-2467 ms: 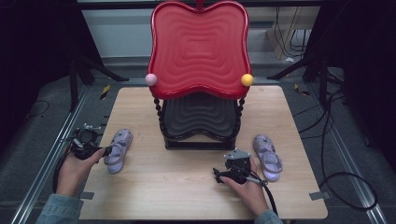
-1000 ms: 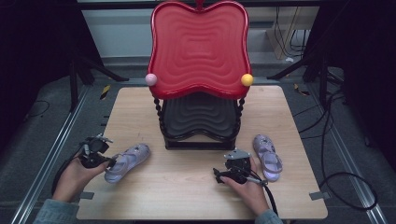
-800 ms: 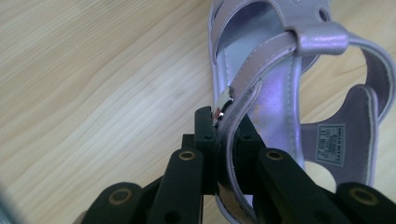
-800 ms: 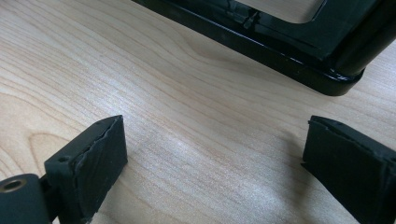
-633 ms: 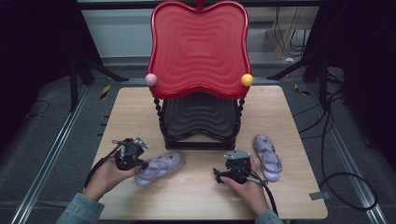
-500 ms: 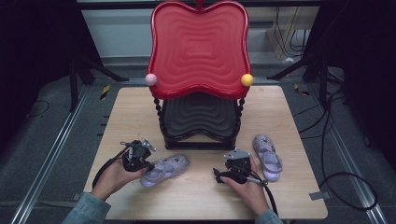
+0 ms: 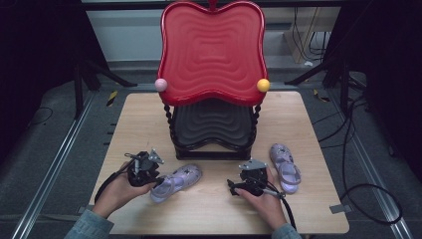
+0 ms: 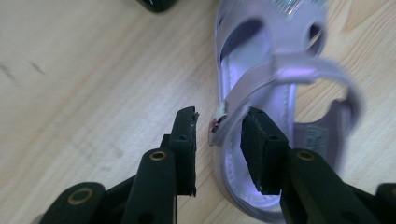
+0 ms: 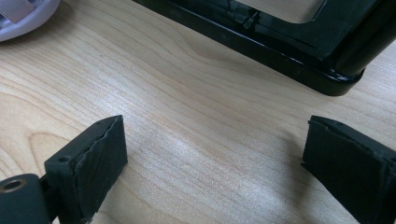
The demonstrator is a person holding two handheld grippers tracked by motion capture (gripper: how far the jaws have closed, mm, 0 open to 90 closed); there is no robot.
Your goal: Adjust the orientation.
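While your left gripper (image 8: 218, 135) has just been opening, its jaws stand slightly apart around the side wall of the lilac sandal (image 7: 176, 182), loose and no longer pinching, in front of the shoe rack (image 7: 213, 134) on the table (image 7: 209, 214). Withdraw crookedly and a pad may snag the ankle strap (image 8: 285, 74), dragging the sandal askew. Your right gripper (image 9: 212, 163) rests wide open and empty beside the second sandal (image 7: 285, 160).

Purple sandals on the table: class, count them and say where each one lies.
2. One purple sandal lies in front of the black rack's left side, at the left gripper. The other sandal lies right of the right gripper.
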